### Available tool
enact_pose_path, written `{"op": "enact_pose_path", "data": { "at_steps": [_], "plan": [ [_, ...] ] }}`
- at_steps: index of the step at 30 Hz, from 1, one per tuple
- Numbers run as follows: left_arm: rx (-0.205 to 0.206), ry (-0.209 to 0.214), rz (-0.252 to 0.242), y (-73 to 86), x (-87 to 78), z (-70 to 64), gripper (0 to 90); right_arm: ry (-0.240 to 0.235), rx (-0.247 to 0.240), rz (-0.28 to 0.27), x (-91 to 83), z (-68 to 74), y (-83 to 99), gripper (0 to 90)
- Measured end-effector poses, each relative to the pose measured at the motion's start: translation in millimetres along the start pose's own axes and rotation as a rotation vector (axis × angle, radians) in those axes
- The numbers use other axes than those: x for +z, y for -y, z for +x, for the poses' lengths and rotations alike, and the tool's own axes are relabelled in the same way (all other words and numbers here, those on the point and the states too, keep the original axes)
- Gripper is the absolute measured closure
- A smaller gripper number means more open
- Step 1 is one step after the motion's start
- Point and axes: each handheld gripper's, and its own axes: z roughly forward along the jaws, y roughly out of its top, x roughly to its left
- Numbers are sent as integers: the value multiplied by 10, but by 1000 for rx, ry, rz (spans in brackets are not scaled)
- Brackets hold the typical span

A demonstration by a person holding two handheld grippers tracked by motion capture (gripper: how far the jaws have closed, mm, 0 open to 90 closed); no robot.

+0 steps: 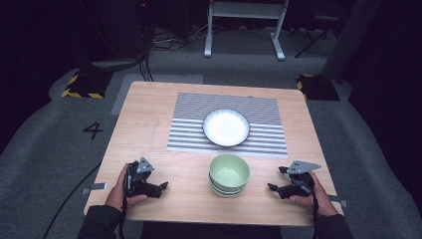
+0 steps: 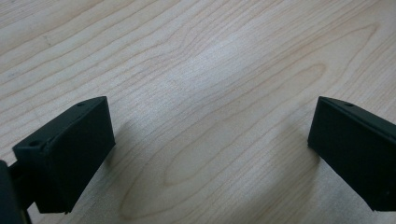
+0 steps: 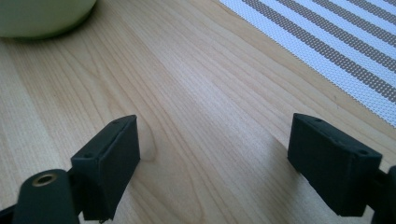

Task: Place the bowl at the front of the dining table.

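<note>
High view: a stack of green bowls (image 1: 229,174) is seen near the front edge of the counter (image 1: 149,114), between the two hands. The left hand-held gripper (image 1: 161,187) is placed to the left of the stack and the right hand-held gripper (image 1: 272,187) to the right of it, and both are pointed inward, toward the bowls. The gap from each one to the stack looks about equal, so neither hand is clearly nearer.

Behind the stack, a white plate (image 1: 226,127) is laid on a striped placemat (image 1: 189,134), apart from the bowls.

Left gripper view: the jaws are spread wide, and only bare wood is seen between them. Right gripper view: the jaws are also spread wide and nothing is held; the side of the green bowls (image 3: 42,16) is seen at the upper left, and a corner of the placemat (image 3: 327,42) at the upper right.

The stack is round, so no long axis has to be matched. It is judged that the next reach is decided by the rim side facing each hand.
</note>
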Motion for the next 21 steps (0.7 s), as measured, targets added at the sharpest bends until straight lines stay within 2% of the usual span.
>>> {"op": "enact_pose_path", "data": {
  "at_steps": [4, 9, 17, 21],
  "plan": [
    [0, 0, 0, 0, 0, 0, 4, 1, 4, 19, -6, 3, -17, 157],
    [-1, 1, -1, 0, 1, 0, 4, -12, 28, 18, -16, -3, -35, 166],
    [0, 0, 0, 0, 0, 0, 4, -27, 16, -26, -102, 21, -99, 168],
    [0, 0, 0, 0, 0, 0, 4, -19, -10, -42, -154, 55, -157, 172]
  ]
}}
